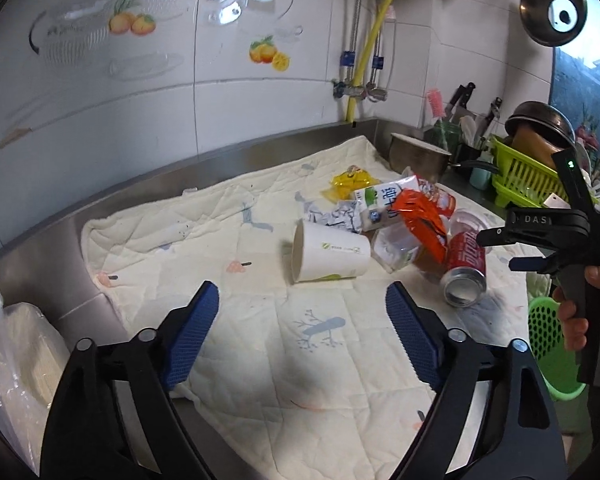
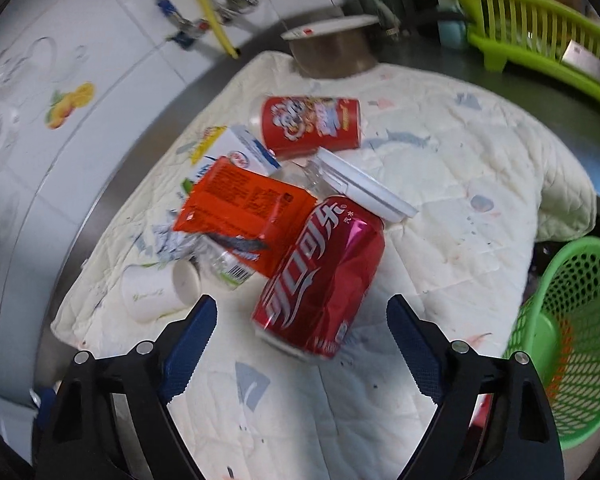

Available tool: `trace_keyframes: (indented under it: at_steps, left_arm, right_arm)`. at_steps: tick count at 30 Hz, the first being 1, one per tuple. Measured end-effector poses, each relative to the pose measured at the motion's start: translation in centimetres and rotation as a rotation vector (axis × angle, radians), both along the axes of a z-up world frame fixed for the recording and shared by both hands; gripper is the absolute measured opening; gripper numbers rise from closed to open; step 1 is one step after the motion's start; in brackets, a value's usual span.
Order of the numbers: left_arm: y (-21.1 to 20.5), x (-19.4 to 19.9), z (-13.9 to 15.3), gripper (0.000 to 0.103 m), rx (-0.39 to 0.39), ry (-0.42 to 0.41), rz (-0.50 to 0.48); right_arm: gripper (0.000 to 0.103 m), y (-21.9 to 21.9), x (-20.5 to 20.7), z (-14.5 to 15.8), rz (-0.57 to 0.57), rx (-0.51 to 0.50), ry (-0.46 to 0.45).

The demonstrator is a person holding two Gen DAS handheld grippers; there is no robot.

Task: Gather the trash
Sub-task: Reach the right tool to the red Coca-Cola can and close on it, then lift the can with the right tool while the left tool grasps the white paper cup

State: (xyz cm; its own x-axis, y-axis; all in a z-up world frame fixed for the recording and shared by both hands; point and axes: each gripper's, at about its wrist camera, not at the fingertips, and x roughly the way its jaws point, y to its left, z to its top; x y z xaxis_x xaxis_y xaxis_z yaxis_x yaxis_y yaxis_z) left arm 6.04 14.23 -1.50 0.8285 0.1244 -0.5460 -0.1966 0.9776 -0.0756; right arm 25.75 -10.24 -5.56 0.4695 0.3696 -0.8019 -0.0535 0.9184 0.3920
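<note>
Holding a gripper in each hand, you face a pile of trash on a cream quilted cloth [image 1: 260, 360] spread over a steel counter [image 1: 76, 216].

Your left gripper [image 1: 302, 332] has its jaws spread wide with nothing between them. A white paper cup [image 1: 330, 254] lies on its side at twelve o'clock from the blue pads, its mouth turned toward nine o'clock. Just past it, toward one o'clock, sit crumpled paper [image 1: 332, 216], a milk carton [image 1: 380, 204], an orange packet [image 1: 424, 216] and a yellow wrapper [image 1: 350, 182].

Your right gripper [image 2: 302, 334] also has its jaws spread and pinches nothing. A dented red soda can [image 2: 320, 276] lies on its side right at twelve o'clock, its near end between the pad tips without touching them. The orange packet leans against it at eleven o'clock, a red snack tub [image 2: 310, 126] lies farther out at twelve, and a white lid [image 2: 364, 184] rests between the tub and the can.

A green mesh basket [image 2: 576, 320] stands off the cloth's edge at three o'clock.
</note>
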Motion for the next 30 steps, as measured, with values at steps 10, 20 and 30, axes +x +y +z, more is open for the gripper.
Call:
trace_keyframes:
  at_steps: [10, 20, 30]
  left_arm:
    - [1.3, 4.9, -1.8, 0.079, -0.039, 0.031, -0.037]
    - [2.2, 11.3, -4.3, 0.076, -0.092, 0.099, -0.086]
    - [2.0, 14.4, -5.9, 0.063, -0.095, 0.15, -0.132]
  right_arm:
    - [0.077, 0.1, 3.5, -3.9, -0.043, 0.103, 0.151]
    - [0.068, -0.8, 3.7, -5.3, -0.036, 0.152, 0.181]
    - [0.064, -3.4, 0.9, -4.4, 0.019, 0.217, 0.143]
